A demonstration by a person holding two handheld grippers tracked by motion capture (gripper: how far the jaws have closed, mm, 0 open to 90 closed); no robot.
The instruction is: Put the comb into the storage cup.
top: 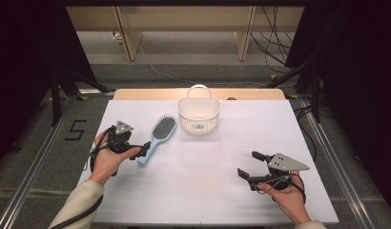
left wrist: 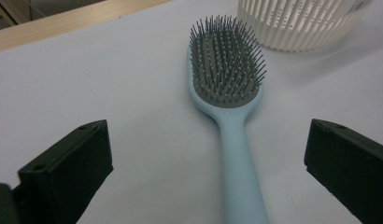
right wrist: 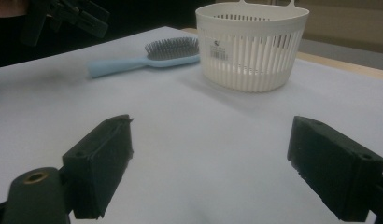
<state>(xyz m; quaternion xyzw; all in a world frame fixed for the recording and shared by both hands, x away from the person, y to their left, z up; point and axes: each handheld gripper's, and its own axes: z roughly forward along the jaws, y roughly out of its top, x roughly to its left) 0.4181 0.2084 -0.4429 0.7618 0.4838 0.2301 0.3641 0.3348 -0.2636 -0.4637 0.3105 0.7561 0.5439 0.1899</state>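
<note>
A light blue hairbrush point(top: 158, 137) with grey bristles lies on the white table sheet, head toward the back. Behind and to its right stands a white slotted basket point(top: 199, 114) with a handle. My left gripper point(top: 138, 151) is open at the brush's handle end. In the left gripper view the brush handle point(left wrist: 236, 168) runs between the two spread jaws of that gripper point(left wrist: 207, 140), without touching either. My right gripper point(top: 251, 164) is open at the front right over bare sheet. In its own view this gripper point(right wrist: 213, 130) faces the basket point(right wrist: 250, 51) and the brush point(right wrist: 147, 58).
The white sheet point(top: 208, 191) covers the table, with a wooden strip point(top: 150, 94) bare along the back edge. The other hand's gripper point(right wrist: 73, 16) shows at the top left of the right gripper view. Dark stands and cables flank the table on the floor.
</note>
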